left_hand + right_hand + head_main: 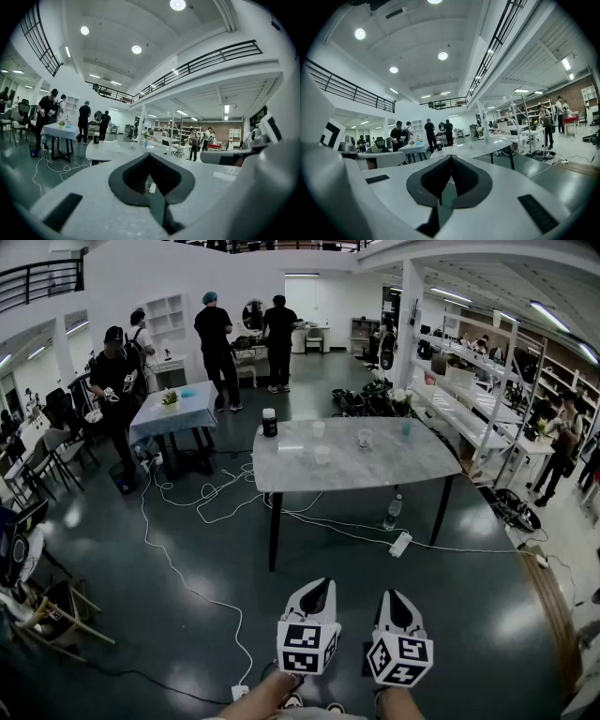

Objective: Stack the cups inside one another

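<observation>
On the grey marble-topped table point(394, 470), well ahead of the person, stand the cups point(322, 455). They are small, pale and spaced apart near the table's far side: one toward its middle, one point(319, 428) just behind that, one point(365, 438) to its right, and a bluish one point(405, 427) nearest the table's right end. A dark jar point(270, 422) stands at the table's far left edge.

The cups look thin-walled, probably plastic. I judge them light, easy to tip or squash and rather slick. A gentle pinch on the wall at the rim, one jaw inside and one outside, should serve best, and it leaves the base free to drop into the next cup.

The left gripper point(319, 583) and right gripper point(395, 595) are held low, well short of the table. Each has its jaws together on nothing, as each gripper's own view confirms.

No brand, label or writing can be read. Only the square black-and-white markers on the gripper cubes show.
</observation>
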Available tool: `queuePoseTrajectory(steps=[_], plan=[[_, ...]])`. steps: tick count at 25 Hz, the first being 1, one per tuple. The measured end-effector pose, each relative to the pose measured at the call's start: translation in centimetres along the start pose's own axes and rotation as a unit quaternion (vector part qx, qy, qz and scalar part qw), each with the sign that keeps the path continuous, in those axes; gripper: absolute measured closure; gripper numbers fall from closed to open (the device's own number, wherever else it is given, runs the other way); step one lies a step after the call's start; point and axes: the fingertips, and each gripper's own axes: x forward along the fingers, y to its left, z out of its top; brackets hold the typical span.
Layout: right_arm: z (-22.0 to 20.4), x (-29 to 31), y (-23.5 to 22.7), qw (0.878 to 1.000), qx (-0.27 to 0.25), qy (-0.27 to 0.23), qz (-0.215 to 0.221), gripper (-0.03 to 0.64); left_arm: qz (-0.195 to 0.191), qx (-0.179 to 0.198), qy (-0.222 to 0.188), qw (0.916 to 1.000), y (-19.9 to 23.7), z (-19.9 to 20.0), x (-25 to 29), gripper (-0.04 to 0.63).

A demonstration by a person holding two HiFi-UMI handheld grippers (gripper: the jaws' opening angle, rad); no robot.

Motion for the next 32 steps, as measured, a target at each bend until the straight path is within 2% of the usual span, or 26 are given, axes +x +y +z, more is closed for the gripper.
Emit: queuePoseTrajectory(steps=[9,17,22,32], plan=[[1.1,1.1,1.5,1.0,-0.013,-0.014,-0.001,0.611,-0.009,-0.002,0.001,1.0,1.4,0.8,0.9,0.601],[0.9,2.5,1.6,0.999,0.008,-0.021,-0.028,0.609,-0.016,0.005,-0.001,0.9999,3.5,1.4,1.2,0.601],[0.2,3.2,2.1,0.999,0.025,-0.018,-0.041,0.609,-0.016,0.004,0.009,0.9998,5.6,0.5,1.5,0.6],[-1.8,6.4,1.3,0.998,0.026,0.011,-0.063,0.609,-0.003,-0.014,0.029,0.9995,9.7,-1.5,3.1,0.601]])
